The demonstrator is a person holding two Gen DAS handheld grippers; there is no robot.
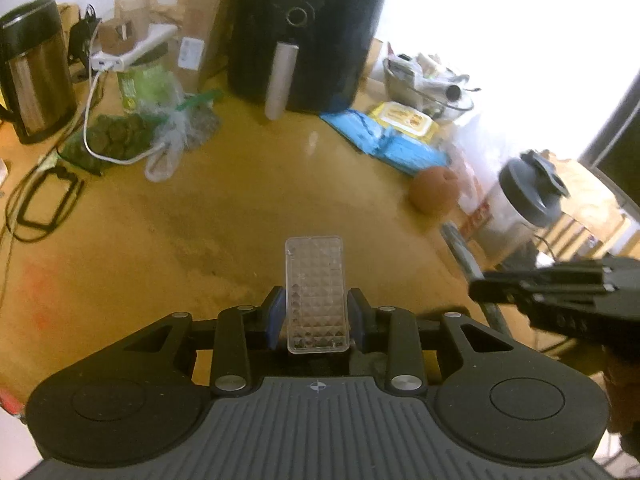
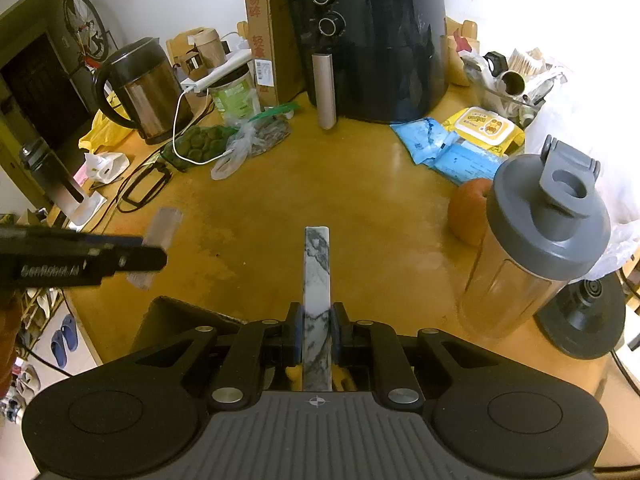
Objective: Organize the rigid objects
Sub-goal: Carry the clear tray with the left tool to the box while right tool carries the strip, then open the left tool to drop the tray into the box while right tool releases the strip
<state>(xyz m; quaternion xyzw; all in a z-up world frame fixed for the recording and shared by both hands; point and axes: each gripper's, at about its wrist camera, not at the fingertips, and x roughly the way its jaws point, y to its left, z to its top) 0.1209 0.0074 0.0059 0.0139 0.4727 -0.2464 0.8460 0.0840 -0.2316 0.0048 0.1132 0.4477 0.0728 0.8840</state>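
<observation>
Left gripper [image 1: 316, 312] clamps clear faceted plastic block [image 1: 315, 280]; right gripper [image 2: 316, 330] clamps grey-veined marble bar [image 2: 317, 280]. Both held above yellow wooden table [image 2: 280, 200], well in front of black air fryer [image 2: 380, 40].

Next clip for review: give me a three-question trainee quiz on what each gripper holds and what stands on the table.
1. True or false: the left gripper is shut on a clear studded block.
2. What does the right gripper hold? A) marbled bar B) spoon C) pen
3. Fill in: beside the grey-lidded shaker bottle lies an orange ____.

Key: 1 true; 2 A; 3 fruit.
</observation>
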